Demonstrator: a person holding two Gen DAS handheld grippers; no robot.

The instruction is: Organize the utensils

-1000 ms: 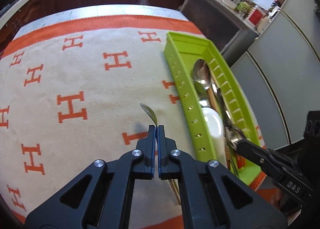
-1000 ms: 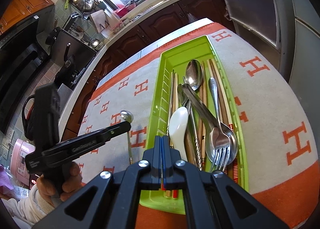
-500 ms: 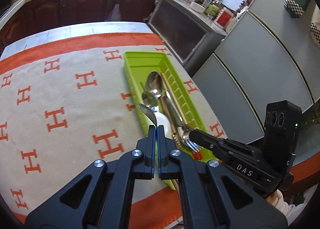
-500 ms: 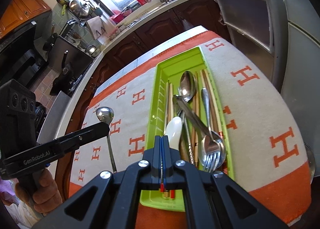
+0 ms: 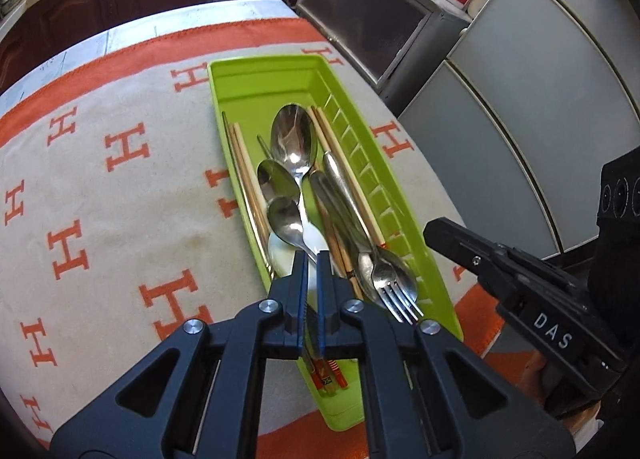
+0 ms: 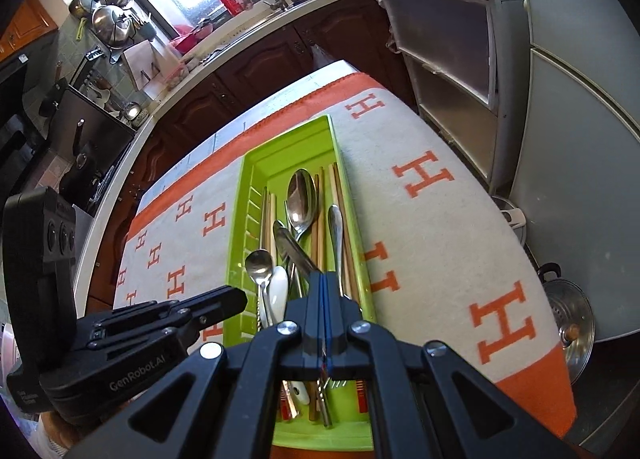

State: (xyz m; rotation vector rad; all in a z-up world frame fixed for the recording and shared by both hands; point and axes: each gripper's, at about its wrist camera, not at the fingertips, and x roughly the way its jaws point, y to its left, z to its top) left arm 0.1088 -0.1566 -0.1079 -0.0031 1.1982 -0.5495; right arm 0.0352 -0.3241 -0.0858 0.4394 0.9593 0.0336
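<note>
Now the left tongs [image 5: 312, 259] hang over the near half of the green tray [image 5: 276, 71], their two blue-lined fingers standing a little apart; a small spoon [image 5: 286, 221] lies just ahead of the tips, its bowl over the white spoon [image 5: 280, 255], and whether the fingers touch its handle cannot be told; the right tongs [image 6: 325, 279] are pressed together with nothing between them, held over the same tray; the tray sits on a cream cloth [image 5: 120, 199] with orange H marks that covers the counter [image 5: 132, 29]; inside it lie a big spoon [image 5: 294, 141] toward the far end, wooden chopsticks [image 5: 248, 175] along both long sides, and a fork [image 5: 394, 291] with its prongs toward the near end; in the right view a pot lid [image 6: 568, 309] shows beyond the cloth's right edge.
</note>
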